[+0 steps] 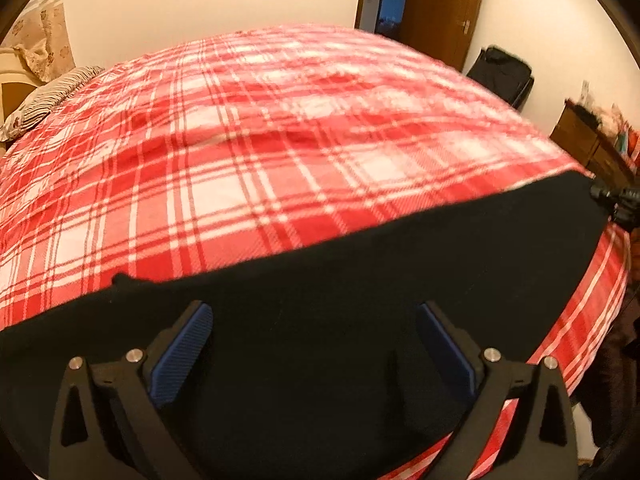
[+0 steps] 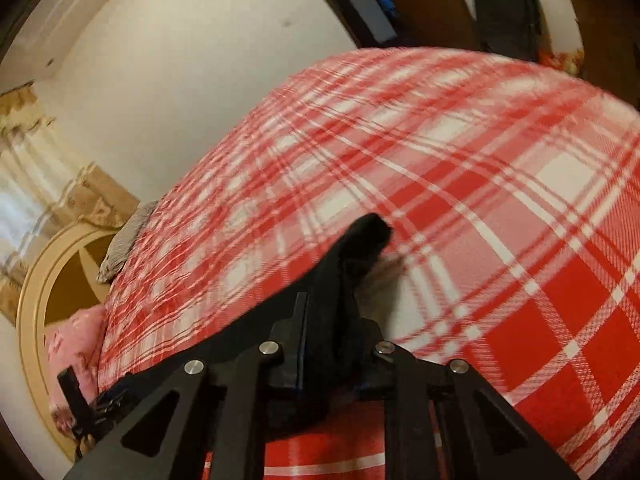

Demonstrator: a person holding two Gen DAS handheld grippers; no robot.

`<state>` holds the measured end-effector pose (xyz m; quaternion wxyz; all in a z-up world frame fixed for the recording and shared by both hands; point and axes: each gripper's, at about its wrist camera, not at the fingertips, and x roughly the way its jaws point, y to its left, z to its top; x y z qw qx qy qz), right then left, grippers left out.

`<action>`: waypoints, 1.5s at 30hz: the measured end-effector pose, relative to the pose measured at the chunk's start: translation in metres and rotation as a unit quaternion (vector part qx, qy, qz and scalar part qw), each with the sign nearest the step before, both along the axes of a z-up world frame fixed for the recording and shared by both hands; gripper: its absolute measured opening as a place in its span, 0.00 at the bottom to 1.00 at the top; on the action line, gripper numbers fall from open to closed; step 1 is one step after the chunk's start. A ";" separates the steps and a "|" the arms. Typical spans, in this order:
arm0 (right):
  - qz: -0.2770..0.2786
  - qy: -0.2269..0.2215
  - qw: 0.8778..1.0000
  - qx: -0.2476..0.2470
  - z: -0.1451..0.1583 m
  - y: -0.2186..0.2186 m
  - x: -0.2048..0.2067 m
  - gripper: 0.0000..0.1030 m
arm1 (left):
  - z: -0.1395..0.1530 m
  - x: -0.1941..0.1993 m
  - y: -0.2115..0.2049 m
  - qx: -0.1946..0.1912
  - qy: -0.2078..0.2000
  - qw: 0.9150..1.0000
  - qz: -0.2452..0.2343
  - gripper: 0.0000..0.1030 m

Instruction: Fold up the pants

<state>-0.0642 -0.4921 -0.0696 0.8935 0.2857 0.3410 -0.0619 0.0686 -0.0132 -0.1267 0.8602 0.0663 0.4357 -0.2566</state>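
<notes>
On plaid bedspread (image 1: 240, 152), pants (image 1: 320, 280) (black) gripped.

red plaid blanket (image 1: 280, 140), striped pillow (image 1: 52, 96), brown door (image 1: 440, 12), wooden dresser (image 1: 588, 144)

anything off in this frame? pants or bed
Nothing damaged or spilled. The black pants lie flat along the near edge of the plaid bedspread. Only the end pinched in the right gripper is bunched, poking up past the fingertips. The left gripper is open over the cloth.
</notes>
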 end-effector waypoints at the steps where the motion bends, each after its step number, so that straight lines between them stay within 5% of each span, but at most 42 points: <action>1: 0.011 -0.006 1.000 -0.013 0.007 0.010 0.001 0.15 | 0.002 0.001 0.000 -0.008 -0.001 1.000 0.001 1.00; 7: 0.095 -0.036 0.992 -0.076 0.040 0.081 0.016 0.14 | 0.003 0.007 -0.008 -0.042 0.023 0.999 0.012 1.00; 12: 0.170 -0.036 0.980 -0.093 0.040 0.142 0.033 0.14 | 0.006 0.005 -0.015 -0.075 0.038 0.996 -0.002 1.00; 19: 0.262 0.012 0.959 -0.107 -0.007 0.221 0.061 0.14 | 0.006 0.004 -0.023 -0.087 0.047 0.995 -0.018 1.00; 26: 0.292 0.081 0.947 -0.110 -0.062 0.241 0.077 0.15 | -0.002 0.009 -0.022 -0.107 0.083 0.991 -0.023 0.96; 31: 0.343 0.078 0.933 -0.076 -0.062 0.244 0.066 0.38 | -0.006 0.008 -0.032 -0.106 0.093 0.989 -0.036 0.94; 33: 0.358 0.068 0.929 -0.068 -0.058 0.246 0.062 0.40 | -0.006 0.008 -0.036 -0.109 0.097 0.988 -0.043 0.93; 37: 0.364 0.040 0.928 -0.065 -0.046 0.235 0.049 0.40 | -0.004 0.006 -0.047 -0.110 0.099 0.987 -0.058 0.89; 45: 0.274 -0.020 0.961 -0.034 -0.037 0.182 0.040 0.40 | -0.006 -0.002 -0.075 -0.109 0.118 0.982 -0.095 0.78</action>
